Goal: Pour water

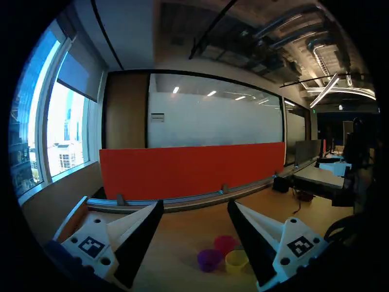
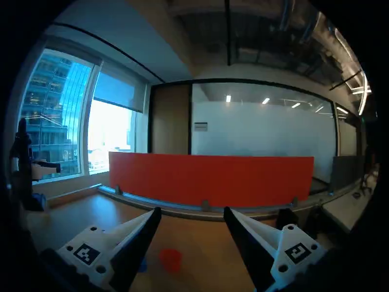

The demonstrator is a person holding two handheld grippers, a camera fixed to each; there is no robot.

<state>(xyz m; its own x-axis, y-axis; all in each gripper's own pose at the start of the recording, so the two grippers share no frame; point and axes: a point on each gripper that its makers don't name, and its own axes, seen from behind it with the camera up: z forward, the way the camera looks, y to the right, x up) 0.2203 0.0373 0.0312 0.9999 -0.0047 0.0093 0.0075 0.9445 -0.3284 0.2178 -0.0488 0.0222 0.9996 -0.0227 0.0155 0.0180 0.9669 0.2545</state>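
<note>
Nearest in the left gripper view, the left gripper (image 1: pixel 195 202) stands with its fingers spread wide and nothing between them. It is held above the bench (image 1: pixel 189 228). Just beyond and below, three small cups sit clustered on the bench top: a purple cup (image 1: pixel 209 259), a pink cup (image 1: pixel 225 243) behind it and a yellow cup (image 1: pixel 237 260) close against the gripper's right finger. Whether they touch one another, and whether any holds water, cannot be told. In the right gripper view, the right gripper (image 2: pixel 192 209) is likewise spread and empty over the bench. A red cup (image 2: pixel 170 259) stands alone in the gap, and a blue object (image 2: pixel 142 265) beside it is largely hidden behind the left finger. Farther back, an orange partition (image 1: pixel 192 168) closes off the bench. Behind it runs a frosted glass wall (image 1: pixel 214 119), with a bright window (image 1: pixel 65 129) to one side. Assessment: pouring has not begun, as neither gripper has a cup in hand. The main hazard is the tight cluster, since closing on one cup may nudge or topple its neighbours. The cups look light, so too firm a pinch could buckle a wall and slop water onto the bench. The source and receiving cups are seen apart, each near a different gripper, so a misaligned tilt would miss the rim.
</note>
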